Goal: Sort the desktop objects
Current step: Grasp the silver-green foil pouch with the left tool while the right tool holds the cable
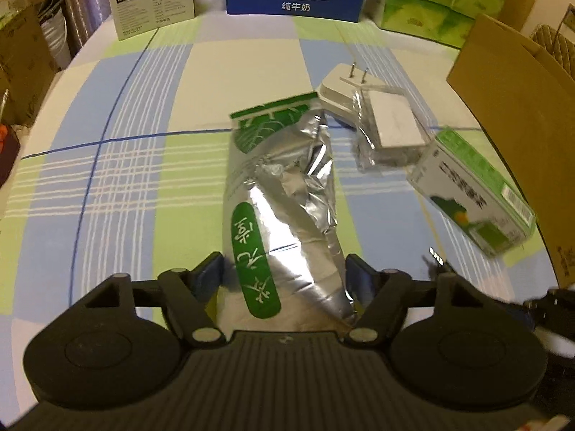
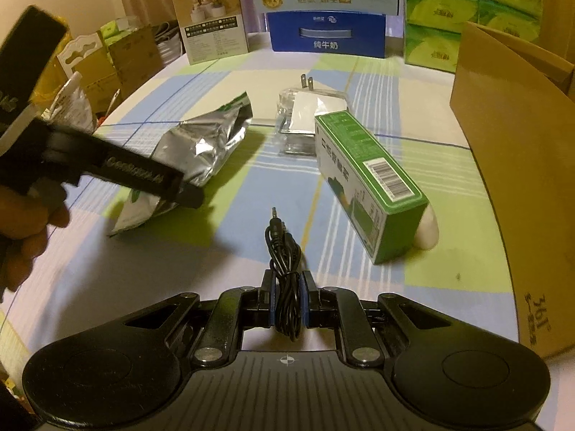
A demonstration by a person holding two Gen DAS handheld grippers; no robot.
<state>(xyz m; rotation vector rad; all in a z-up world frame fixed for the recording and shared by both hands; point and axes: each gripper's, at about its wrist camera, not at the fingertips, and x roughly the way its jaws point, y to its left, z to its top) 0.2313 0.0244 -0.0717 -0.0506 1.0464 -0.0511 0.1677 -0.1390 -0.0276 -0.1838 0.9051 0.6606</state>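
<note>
Your left gripper [image 1: 284, 273] has its fingers on either side of the silver-and-green foil pouch [image 1: 276, 194] at its near end; its long axis runs away from you. Your right gripper [image 2: 287, 300] is clamped on a coiled black audio cable [image 2: 284, 251], plug pointing far, above the checked tablecloth [image 2: 359, 309]. The green carton [image 2: 370, 183] lies right of it.

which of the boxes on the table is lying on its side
The green and white carton, lying flat near the cardboard box. The blue milk box and white printed box stand upright at the far edge.
</note>
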